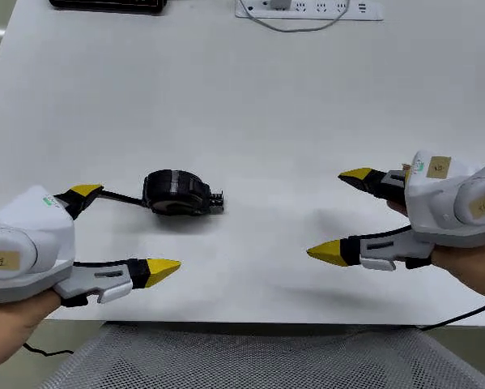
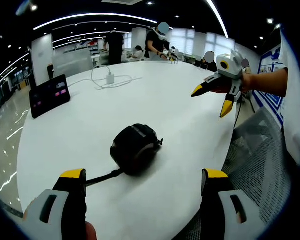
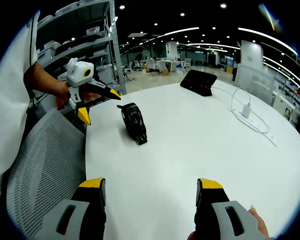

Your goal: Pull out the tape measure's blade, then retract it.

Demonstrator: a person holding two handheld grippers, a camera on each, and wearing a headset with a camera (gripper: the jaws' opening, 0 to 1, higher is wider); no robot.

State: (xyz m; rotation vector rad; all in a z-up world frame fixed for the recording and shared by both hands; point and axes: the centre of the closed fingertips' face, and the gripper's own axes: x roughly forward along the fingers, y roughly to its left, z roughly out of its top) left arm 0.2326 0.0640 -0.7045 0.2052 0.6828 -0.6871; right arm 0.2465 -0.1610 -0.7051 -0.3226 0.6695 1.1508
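A black tape measure (image 1: 178,193) lies on the white table (image 1: 250,113), its blade end pointing right and a black strap trailing left. It also lies ahead of the jaws in the left gripper view (image 2: 134,147) and farther off in the right gripper view (image 3: 134,121). My left gripper (image 1: 129,231) is open just left of the tape measure, its far fingertip by the strap, holding nothing. My right gripper (image 1: 339,215) is open over bare table well to the right, holding nothing. Each gripper shows in the other's view: left gripper (image 3: 97,102), right gripper (image 2: 212,97).
A white power strip (image 1: 311,8) with a cable lies at the table's far edge, and a dark tablet (image 1: 108,5) at the far left. A grey mesh chair (image 1: 226,356) sits just below the near edge. People stand in the room behind.
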